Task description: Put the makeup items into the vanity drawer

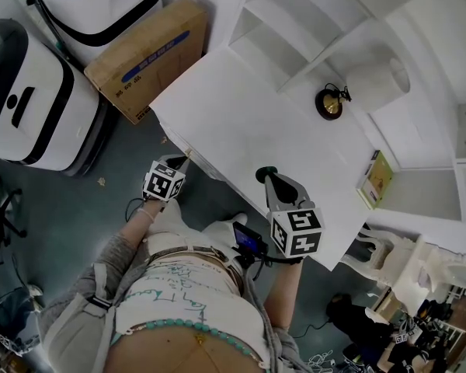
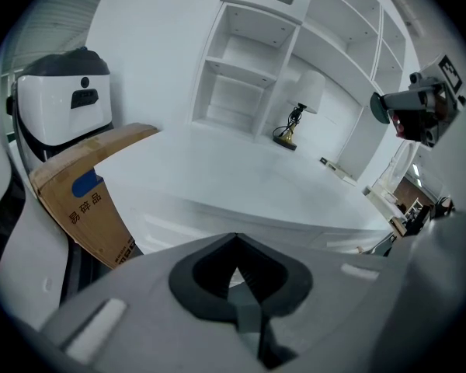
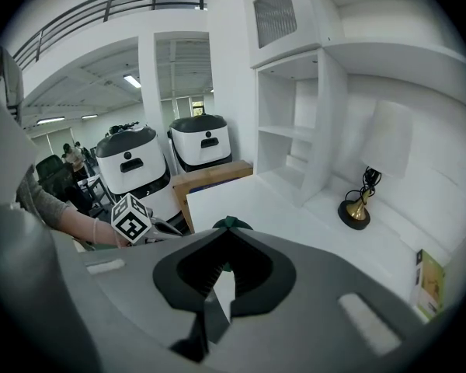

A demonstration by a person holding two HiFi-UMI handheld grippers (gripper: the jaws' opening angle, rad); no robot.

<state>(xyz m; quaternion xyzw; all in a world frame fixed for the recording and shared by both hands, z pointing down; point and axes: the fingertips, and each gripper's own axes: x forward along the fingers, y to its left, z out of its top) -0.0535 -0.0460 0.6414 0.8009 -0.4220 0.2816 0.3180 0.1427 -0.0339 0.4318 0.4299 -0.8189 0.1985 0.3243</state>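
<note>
The white vanity top point(image 1: 241, 123) runs diagonally through the head view, and its drawer fronts point(image 2: 217, 225) are closed. My right gripper point(image 1: 266, 176) hovers over the top's front edge, shut on a small dark green round item point(image 1: 264, 174) that shows at its jaw tips point(image 3: 230, 224). The left gripper view shows that same right gripper point(image 2: 396, 111) with the dark disc point(image 2: 377, 107) at its end. My left gripper point(image 1: 179, 162) is near the vanity's front left corner, just off the edge, shut with nothing in it point(image 2: 234, 239).
A brass lamp point(image 1: 329, 103) with a white shade and a yellow-green booklet point(image 1: 379, 179) stand at the vanity's back. White shelves point(image 1: 295, 22) rise behind. A cardboard box point(image 1: 147, 53) and white machines point(image 1: 31, 107) crowd the floor at left; a white chair point(image 1: 396, 259) is at right.
</note>
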